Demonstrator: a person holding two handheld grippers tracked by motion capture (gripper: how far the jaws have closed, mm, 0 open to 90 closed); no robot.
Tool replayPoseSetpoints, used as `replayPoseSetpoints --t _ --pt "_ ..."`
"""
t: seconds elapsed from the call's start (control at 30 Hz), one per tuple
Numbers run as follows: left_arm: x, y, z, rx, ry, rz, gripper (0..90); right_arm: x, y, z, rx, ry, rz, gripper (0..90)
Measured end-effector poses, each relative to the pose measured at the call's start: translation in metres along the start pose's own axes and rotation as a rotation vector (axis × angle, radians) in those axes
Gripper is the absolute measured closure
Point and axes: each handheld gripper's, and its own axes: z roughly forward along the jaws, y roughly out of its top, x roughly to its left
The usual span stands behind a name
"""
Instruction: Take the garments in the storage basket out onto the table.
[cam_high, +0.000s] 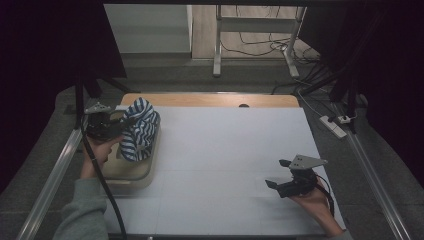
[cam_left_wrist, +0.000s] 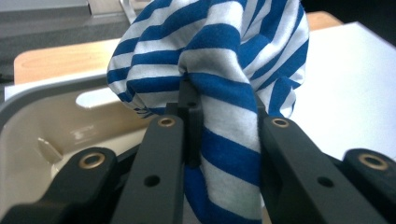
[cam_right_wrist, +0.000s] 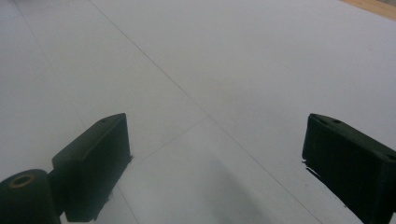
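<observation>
A blue-and-white striped cloth (cam_high: 139, 129) is held bunched up in the left gripper (cam_high: 121, 126), at about nine o'clock on the table (cam_high: 225, 150) in the high view. The cloth is lifted above a cream tub (cam_high: 131, 172) that sits at the table's left edge, with the lower folds hanging down toward the tub's far end; whether they touch the rim cannot be told. In the left gripper view, the jaws are seen clamped on a thick twist of the cloth (cam_left_wrist: 219, 93), which is pinched between them and bulges out above and to both sides. The tub (cam_left_wrist: 51, 121) is seen at nine o'clock of that view, its pale inner wall and one handle slot in sight. A wooden edge (cam_left_wrist: 56, 60) of the table is seen behind the tub at ten to eleven o'clock.

The right gripper (cam_high: 280, 174) is held at about four o'clock on the table in the high view, well apart from the cloth and the tub. Its jaws are spread wide with nothing between them, and are pointed toward nine o'clock, across the white surface. In the right gripper view, the two jaws of the right gripper (cam_right_wrist: 215, 168) are seen far apart, low over the bare white table (cam_right_wrist: 224, 70), and faint seam lines are crossed by their shadow. The grey plate (cam_high: 306, 161) is seen on top of this gripper.
</observation>
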Motion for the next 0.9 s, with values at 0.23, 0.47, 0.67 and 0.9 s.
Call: replayPoseSetpoints --t 0.23,0.47,0.67,0.9 --pt "-0.004 0.003 -0.010 -0.060 0.006 0.011 76.9 0.000 0.000 0.000 0.002 0.000 0.000 7.3" --pt "-0.006 0.004 -0.016 -0.090 -0.005 0.009 76.9 0.000 0.000 -0.001 -0.004 -0.001 -0.001 7.3" --pt "-0.009 0.006 -0.021 -0.119 -0.019 0.012 76.9 0.000 0.000 -0.001 -0.006 -0.002 0.000 7.3" --pt "-0.011 0.007 -0.027 -0.162 -0.014 0.002 77.1 0.000 0.000 -0.001 -0.006 -0.004 -0.002 7.3"
